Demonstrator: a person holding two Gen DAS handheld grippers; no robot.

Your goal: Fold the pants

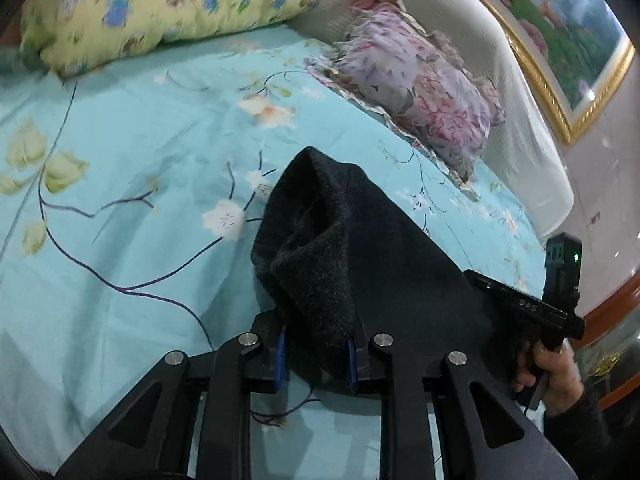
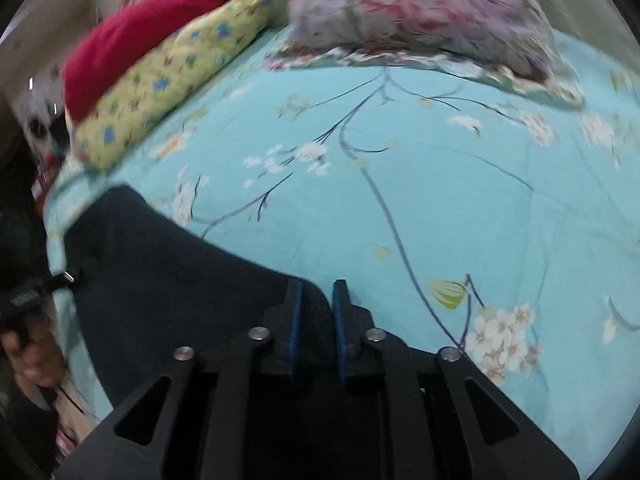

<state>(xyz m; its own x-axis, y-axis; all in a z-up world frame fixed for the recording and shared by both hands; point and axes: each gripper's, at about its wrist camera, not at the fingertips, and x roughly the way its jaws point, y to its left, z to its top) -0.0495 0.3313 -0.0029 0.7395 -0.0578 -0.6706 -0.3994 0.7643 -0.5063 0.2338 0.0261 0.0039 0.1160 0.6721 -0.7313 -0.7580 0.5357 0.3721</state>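
Observation:
The dark knit pants (image 1: 340,264) are held up over a turquoise floral bed sheet (image 1: 132,152). My left gripper (image 1: 316,354) is shut on an edge of the pants, and a fold of the cloth stands up in front of its blue pads. My right gripper (image 2: 317,320) is shut on another edge of the pants (image 2: 172,280), which stretch away to the left toward the other gripper (image 2: 44,284). In the left wrist view the right gripper's body (image 1: 556,300) and the hand holding it show at the right.
A yellow flowered pillow (image 1: 160,8) and a purple-pink floral pillow (image 1: 424,80) lie at the head of the bed. A red cushion (image 2: 132,40) sits behind the yellow pillow. A white headboard (image 1: 516,92) and a gold-framed picture (image 1: 560,40) are at the right.

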